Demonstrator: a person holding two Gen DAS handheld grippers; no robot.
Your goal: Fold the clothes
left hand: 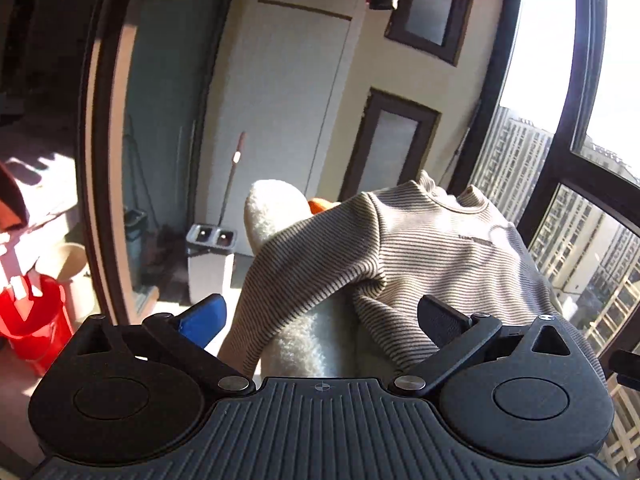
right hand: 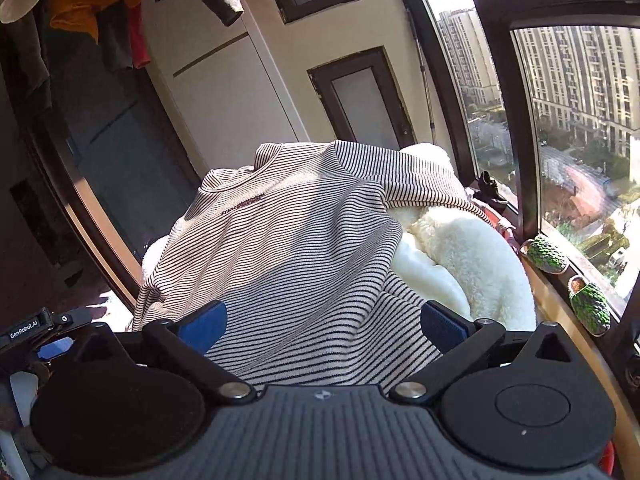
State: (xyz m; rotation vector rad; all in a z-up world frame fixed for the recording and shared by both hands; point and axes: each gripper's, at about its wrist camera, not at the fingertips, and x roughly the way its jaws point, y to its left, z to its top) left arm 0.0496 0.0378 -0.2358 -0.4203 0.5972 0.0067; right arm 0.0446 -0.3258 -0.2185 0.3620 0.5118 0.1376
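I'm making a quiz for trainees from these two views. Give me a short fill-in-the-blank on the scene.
1. The shirt has a ____ pattern.
2. It lies spread over a fluffy ____ blanket.
3. The bucket on the floor is ____.
4. Both the left gripper and right gripper are ____.

Missing words: striped; white; red; open

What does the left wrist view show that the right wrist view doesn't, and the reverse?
Only the left wrist view shows a red bucket, a mop standing by a grey mop bin, and the shirt's sleeve hanging down.

Only the right wrist view shows two green slippers and a dark shoe on the window ledge, plus the other gripper's "GenRobot.AI" label.

Both show the striped shirt draped over a white fluffy blanket, the window, hanging clothes overhead, and open fingers: left gripper, right gripper.
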